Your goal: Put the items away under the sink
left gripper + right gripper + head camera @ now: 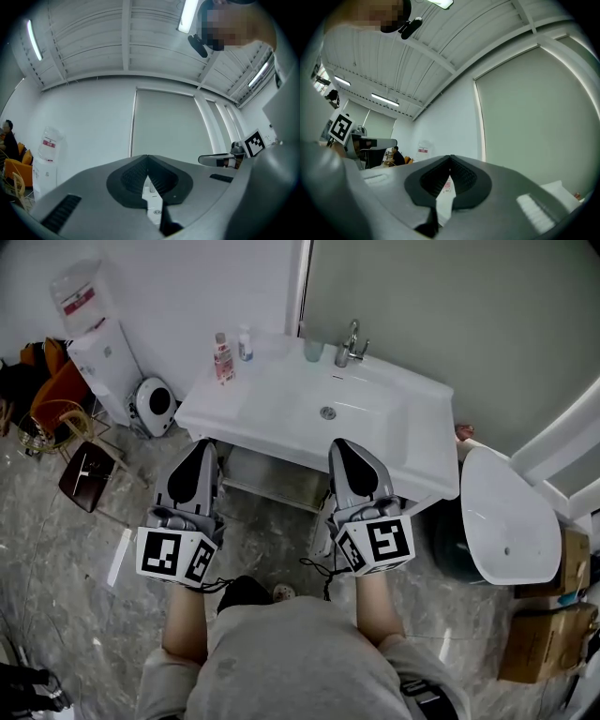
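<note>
On the white sink point(412, 427), at its back left corner, stand a pink-labelled bottle point(223, 358) and a smaller bottle point(245, 343). A clear cup point(313, 350) sits beside the faucet point(351, 343). Under the basin there is a low shelf point(272, 486). My left gripper point(203, 444) and right gripper point(339, 444) are held side by side before the sink's front edge, tips up. Both are shut with nothing in them. The left gripper view point(147, 157) and the right gripper view point(450, 157) show jaw tips touching against wall and ceiling.
A water dispenser point(94, 343) and a round white device point(153, 405) stand left of the sink, with an orange chair point(56, 395) and a dark stool point(86, 476) nearby. At right are a white oval lid point(506, 517), a dark bin point(457, 545) and cardboard boxes point(544, 638).
</note>
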The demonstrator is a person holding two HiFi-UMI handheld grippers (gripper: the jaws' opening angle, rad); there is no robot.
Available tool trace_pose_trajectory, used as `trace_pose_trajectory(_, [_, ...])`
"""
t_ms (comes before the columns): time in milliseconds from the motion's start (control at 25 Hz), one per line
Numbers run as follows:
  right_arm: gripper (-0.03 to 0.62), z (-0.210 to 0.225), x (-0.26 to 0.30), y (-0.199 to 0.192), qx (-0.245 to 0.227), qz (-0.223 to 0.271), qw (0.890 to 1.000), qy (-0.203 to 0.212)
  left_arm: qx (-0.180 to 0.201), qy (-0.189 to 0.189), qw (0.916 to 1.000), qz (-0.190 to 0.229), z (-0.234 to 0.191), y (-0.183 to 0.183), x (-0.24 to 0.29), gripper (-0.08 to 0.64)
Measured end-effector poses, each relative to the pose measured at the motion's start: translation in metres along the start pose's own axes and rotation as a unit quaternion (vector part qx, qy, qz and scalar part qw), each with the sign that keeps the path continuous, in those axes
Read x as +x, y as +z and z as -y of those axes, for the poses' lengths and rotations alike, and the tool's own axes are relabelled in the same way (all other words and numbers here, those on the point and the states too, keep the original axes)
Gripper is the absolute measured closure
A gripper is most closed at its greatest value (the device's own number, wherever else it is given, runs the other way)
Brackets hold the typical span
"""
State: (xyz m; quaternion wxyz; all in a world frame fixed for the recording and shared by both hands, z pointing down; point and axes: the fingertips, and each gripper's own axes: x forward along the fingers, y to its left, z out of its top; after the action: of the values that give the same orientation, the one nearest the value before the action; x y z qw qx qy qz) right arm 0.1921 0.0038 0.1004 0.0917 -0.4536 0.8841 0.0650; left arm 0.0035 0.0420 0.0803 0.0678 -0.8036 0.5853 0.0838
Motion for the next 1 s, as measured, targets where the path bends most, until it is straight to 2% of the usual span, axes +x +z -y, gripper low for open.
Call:
trace_pose_trajectory(280, [0.581,0.014,0.042,-0.012,0.013,-0.007,1.0,-0.017,-0.006,-0.018,0.9998,-0.001,-0.03,-0.01,0.042,0.552])
trace_pose_trajectory(520, [0.581,0.033,0.098,-0.026,0.01,-0.01,0.998,-0.056,-0.017,-0.057,0.9982,-0.01,-0.073,-0.03,0.098,0.552])
trace_pose_trajectory(1000, [0.581,0.049,0.223,-0.048,0.003,-0.007,0.992,-0.127,-0.015,-0.134,0.9908,-0.013,-0.164,-0.048,0.2,0.552])
